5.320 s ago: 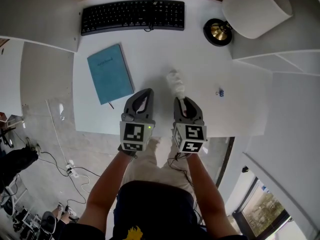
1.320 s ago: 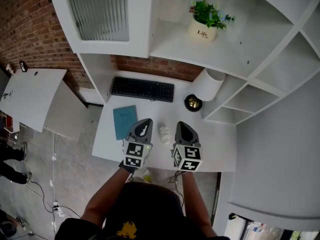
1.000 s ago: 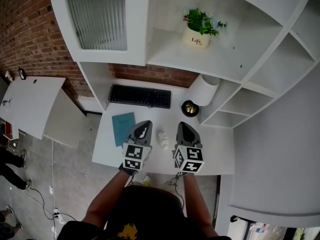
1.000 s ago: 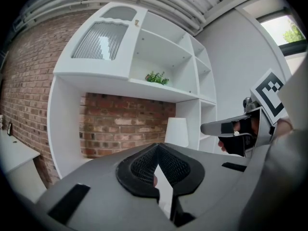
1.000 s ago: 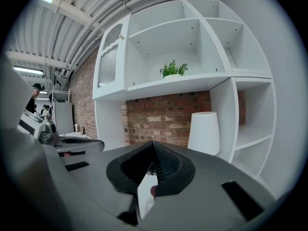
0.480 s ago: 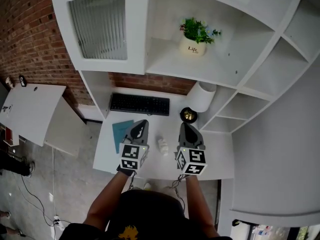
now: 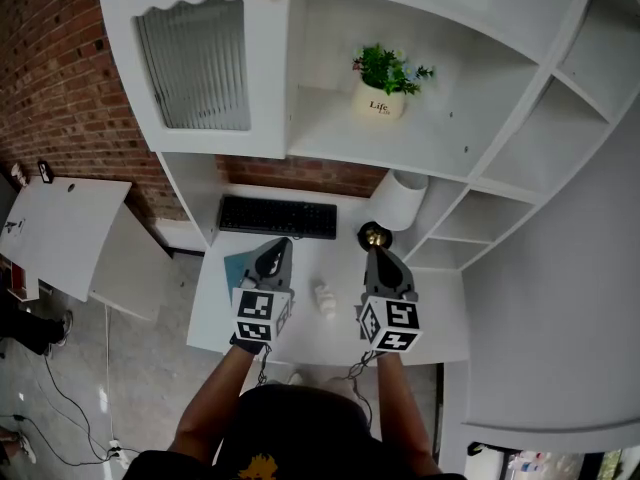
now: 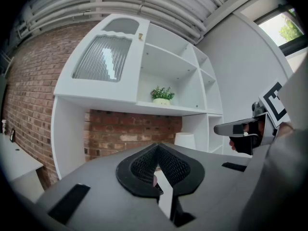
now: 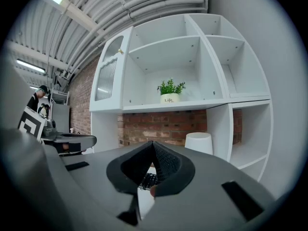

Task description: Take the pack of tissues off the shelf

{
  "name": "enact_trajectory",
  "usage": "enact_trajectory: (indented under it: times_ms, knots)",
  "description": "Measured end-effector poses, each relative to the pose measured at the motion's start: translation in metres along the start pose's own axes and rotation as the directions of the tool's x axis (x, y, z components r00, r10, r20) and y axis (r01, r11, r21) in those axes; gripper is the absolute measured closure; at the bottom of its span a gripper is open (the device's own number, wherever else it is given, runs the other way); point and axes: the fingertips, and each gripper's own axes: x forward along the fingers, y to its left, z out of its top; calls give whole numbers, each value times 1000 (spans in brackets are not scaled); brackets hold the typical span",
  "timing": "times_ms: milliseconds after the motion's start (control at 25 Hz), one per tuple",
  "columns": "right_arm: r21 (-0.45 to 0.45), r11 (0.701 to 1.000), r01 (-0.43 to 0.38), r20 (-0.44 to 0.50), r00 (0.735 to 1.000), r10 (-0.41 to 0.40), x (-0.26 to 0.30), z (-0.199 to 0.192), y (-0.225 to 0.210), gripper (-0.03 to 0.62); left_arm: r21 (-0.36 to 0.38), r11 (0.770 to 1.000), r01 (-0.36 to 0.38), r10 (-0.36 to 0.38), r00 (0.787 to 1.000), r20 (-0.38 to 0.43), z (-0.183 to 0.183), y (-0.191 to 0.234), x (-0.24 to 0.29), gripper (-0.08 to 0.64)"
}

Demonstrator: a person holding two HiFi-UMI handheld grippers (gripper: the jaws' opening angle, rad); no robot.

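Pack of tissues (image 7: 325,297) lies on the white tabletop (image 7: 330,256), between the two grippers, touched by neither. Left gripper (image 7: 283,245): jaws pressed together, holding nothing. Right gripper (image 7: 372,255): likewise closed, holding nothing. Blue notebook (image 7: 238,265) beside the left gripper. On the open shelf (image 7: 330,138) above, a white pot (image 7: 381,104) holds a green plant (image 7: 385,66).
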Motion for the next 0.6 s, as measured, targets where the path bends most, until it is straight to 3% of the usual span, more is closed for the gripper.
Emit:
enact_trajectory:
  times_ms: [600]
  knots:
    - [-5, 1000, 1, 4, 1000, -1, -2, 6, -3, 591, 10, 1000, 11, -11, 1000, 4, 5, -1, -1, 546]
